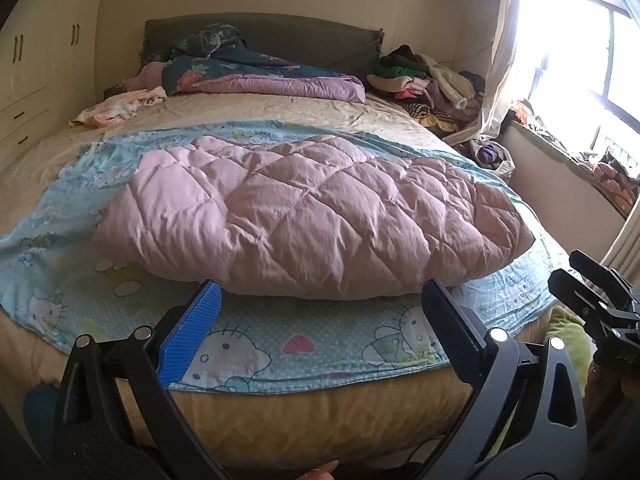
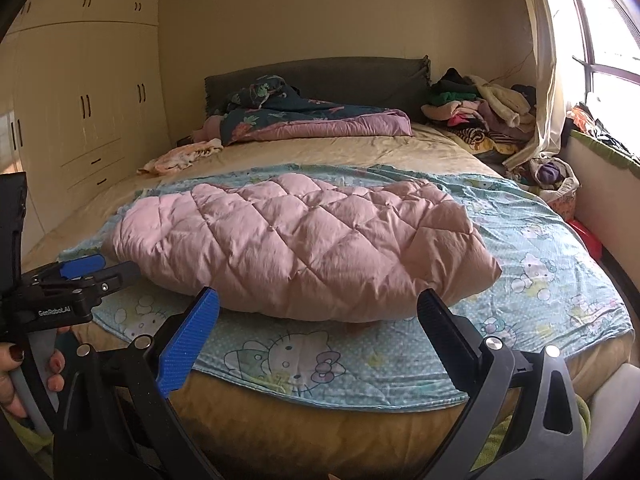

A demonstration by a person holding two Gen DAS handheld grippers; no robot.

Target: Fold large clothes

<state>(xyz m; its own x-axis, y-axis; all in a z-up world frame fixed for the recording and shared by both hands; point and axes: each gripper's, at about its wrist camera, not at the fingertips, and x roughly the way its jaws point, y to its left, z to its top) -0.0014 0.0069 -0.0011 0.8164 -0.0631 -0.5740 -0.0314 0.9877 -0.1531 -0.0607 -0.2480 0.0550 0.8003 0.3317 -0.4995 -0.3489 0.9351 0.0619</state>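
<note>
A pink quilted coat (image 1: 312, 216) is laid in a puffy folded bundle across the near half of the bed (image 1: 320, 420), on a blue cartoon-print sheet (image 1: 280, 348) that is spread over the tan bedding. The bundle's near edge is seen just beyond both pairs of fingers, and nothing is touched by either.

The left gripper (image 1: 320, 316) is held at the bed's near edge with its jaws spread wide and empty; a blue pad (image 1: 192, 340) is carried on one finger, a black one on the other. The right gripper (image 2: 320, 320) is held beside it, to the right, jaws likewise released and empty. In the right wrist view the left gripper is seen at the left edge, gripped by a hand (image 2: 24, 376) with dark nail polish.

At the far end, a dark floral quilt (image 1: 248, 68) is heaped against the grey headboard (image 1: 304, 40). A pile of clothes (image 1: 424, 76) is stacked at the far right, near the curtain (image 1: 500, 60) and window (image 1: 592, 40). A small pale garment (image 1: 120, 108) is left at the far left, and cream wardrobes (image 2: 80, 112) are lined along the left wall.
</note>
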